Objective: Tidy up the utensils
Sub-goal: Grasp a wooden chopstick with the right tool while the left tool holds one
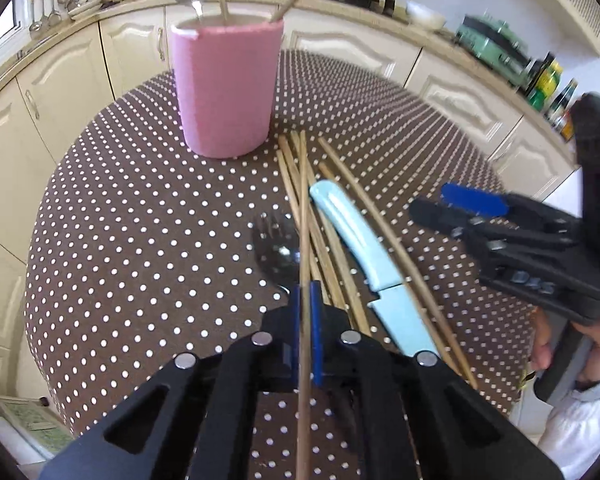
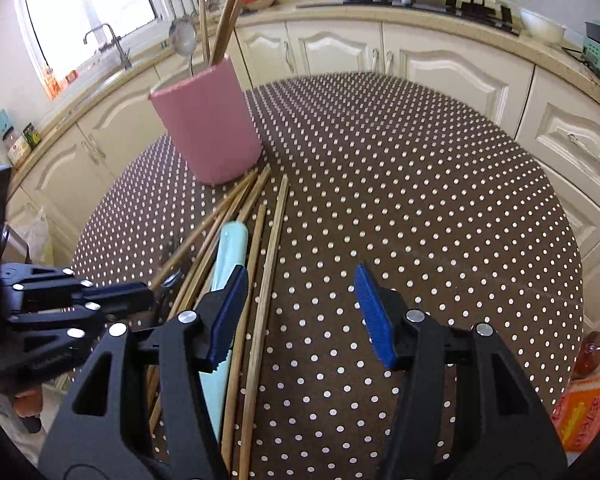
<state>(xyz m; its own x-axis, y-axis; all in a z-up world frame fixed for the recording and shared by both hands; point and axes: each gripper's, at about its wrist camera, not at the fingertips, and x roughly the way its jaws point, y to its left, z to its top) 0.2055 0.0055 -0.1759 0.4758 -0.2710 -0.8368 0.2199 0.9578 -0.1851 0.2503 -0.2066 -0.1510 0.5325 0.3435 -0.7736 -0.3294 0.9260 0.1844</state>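
Observation:
A pink holder (image 1: 226,88) (image 2: 208,128) stands on the dotted table (image 1: 140,240) with a spoon and chopsticks in it. Below it lies a pile of wooden chopsticks (image 1: 332,248) (image 2: 260,280), a light blue knife (image 1: 352,232) (image 2: 230,248) and a metal fork (image 1: 274,244). My left gripper (image 1: 306,312) (image 2: 140,296) is shut on one chopstick (image 1: 303,200) that runs lengthwise between its blue pads. My right gripper (image 2: 300,276) (image 1: 432,202) hovers open at the pile's right side. Its left finger is over the knife, and nothing is gripped.
Cream cabinets and a counter curve around the table's far side. A green appliance (image 1: 492,44) and bottles (image 1: 548,80) stand on the counter at right. An orange packet (image 2: 584,412) lies off the table's right edge. The right half of the table (image 2: 420,200) is bare cloth.

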